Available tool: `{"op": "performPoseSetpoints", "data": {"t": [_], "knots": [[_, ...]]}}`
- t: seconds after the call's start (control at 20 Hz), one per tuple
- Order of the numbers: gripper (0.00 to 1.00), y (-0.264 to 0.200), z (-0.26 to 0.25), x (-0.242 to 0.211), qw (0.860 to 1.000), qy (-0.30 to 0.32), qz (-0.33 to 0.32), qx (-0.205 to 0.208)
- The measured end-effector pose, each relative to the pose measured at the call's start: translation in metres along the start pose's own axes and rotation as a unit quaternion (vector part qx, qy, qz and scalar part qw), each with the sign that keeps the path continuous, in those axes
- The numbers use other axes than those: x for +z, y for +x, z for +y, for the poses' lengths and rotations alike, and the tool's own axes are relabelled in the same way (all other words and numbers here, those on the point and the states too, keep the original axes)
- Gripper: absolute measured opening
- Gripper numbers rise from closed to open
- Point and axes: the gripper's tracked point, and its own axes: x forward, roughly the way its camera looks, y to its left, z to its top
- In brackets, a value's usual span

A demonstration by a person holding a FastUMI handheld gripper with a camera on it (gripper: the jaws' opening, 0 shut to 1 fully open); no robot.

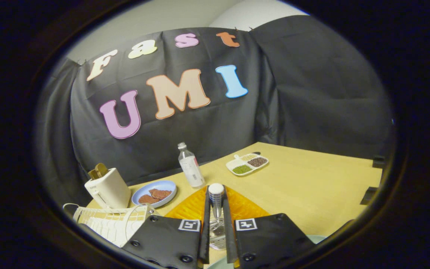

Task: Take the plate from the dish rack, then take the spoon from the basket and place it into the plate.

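I'm pinching the spoon between my jaws, carrying it over the orange mat. Next: lowering it into the plate, just right of the mat.

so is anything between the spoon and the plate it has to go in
Nothing visible. The gripper is shut on the spoon, handle up between the fingers. A pale rim just below the fingers may be the plate, though too little of it is visible to be sure.

Spoon with pale rounded handle end, upright, clamped between the fingers, above orange basket.
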Motion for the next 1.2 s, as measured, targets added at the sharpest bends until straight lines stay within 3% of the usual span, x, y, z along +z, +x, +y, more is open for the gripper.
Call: {"op": "performPoseSetpoints", "data": {"t": [0.45, 0.85, 1.2], "knots": [[0.20, -0.031, 0.007, 0.064, 0.999, -0.001, -0.053, 0.006], [0.20, -0.090, -0.014, 0.114, 0.996, 0.003, -0.091, -0.006], [0.20, -0.127, -0.046, 0.080, 0.997, 0.011, -0.067, -0.022]]}}
